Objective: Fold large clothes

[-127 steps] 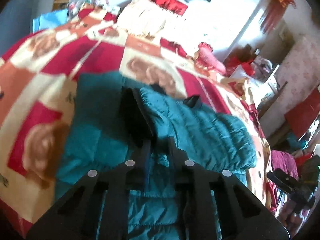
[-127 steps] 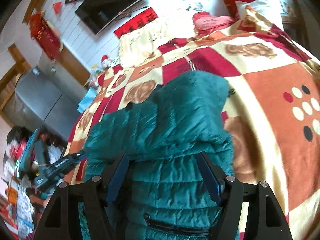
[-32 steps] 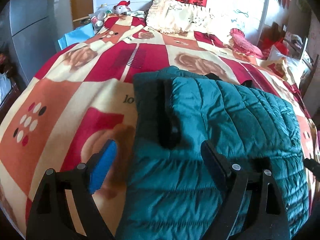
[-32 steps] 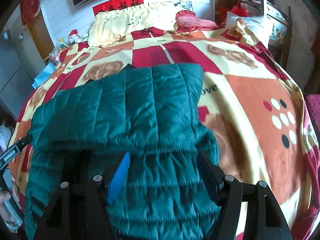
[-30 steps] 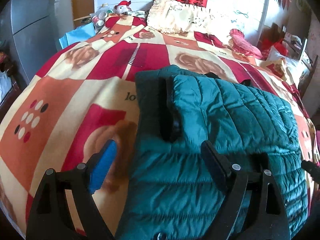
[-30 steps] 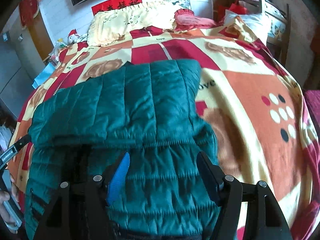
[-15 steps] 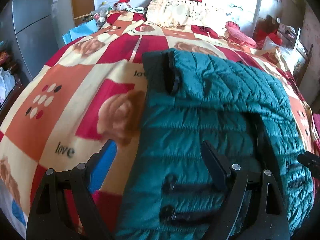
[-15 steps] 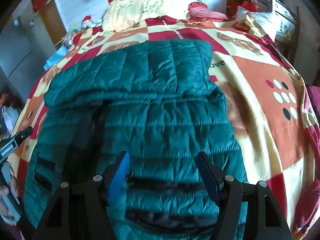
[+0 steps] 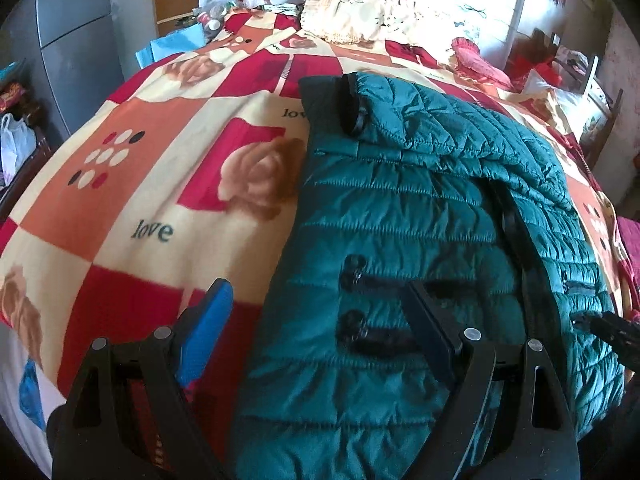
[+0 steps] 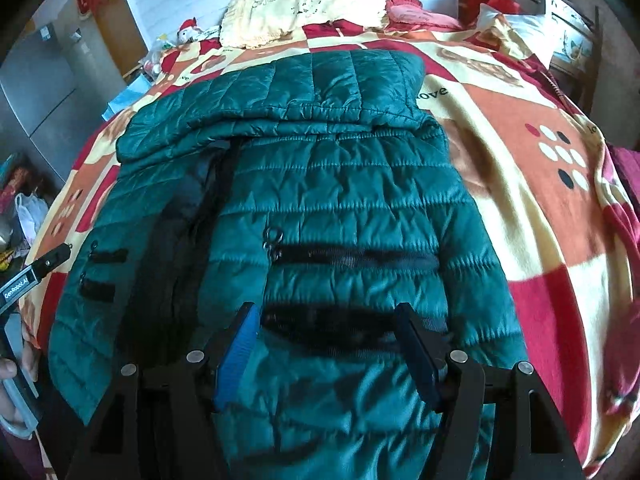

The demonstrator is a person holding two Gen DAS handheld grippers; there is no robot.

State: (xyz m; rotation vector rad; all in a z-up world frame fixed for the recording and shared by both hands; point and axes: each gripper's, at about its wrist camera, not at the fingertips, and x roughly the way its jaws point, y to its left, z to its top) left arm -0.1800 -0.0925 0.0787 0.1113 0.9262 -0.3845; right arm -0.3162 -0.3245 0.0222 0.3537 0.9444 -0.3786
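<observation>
Left wrist view: a teal quilted puffer jacket (image 9: 420,216) lies on a bed, its shiny padded fabric stitched in horizontal channels.
Jacket position: spread lengthwise on the blanket (image 9: 140,184), hem nearest the camera, a folded-over padded section lying across its far end.
Jacket details: a black strip runs down the front, probably the main zip, though the fisheye blur makes it hard to confirm; short black zipped pockets with small ring pulls sit on each front panel.
Blanket: soft fleece in red, orange and cream squares, printed with brown roses, dot clusters and the word "love".
Left gripper (image 9: 316,320): black angular frame, fingers spread wide and holding nothing; the blue-padded finger (image 9: 208,332) hovers over the blanket, the dark finger over the jacket's lower panel.
Right wrist view: the same jacket (image 10: 320,184) fills the centre, puffy and creased, with its hem below the fingers.
Right gripper (image 10: 328,348): fingers parted and empty, one blue-padded and one dark, poised above the lower pocket zip.
Other gripper in frame: the left gripper's tip (image 10: 36,272) shows at the left edge, beside the jacket's side.
Background: a cream fringed pillow (image 10: 300,8) and a pink ruffled cushion (image 10: 416,12) at the head of the bed; a grey cabinet (image 9: 76,44) stands to the left.
</observation>
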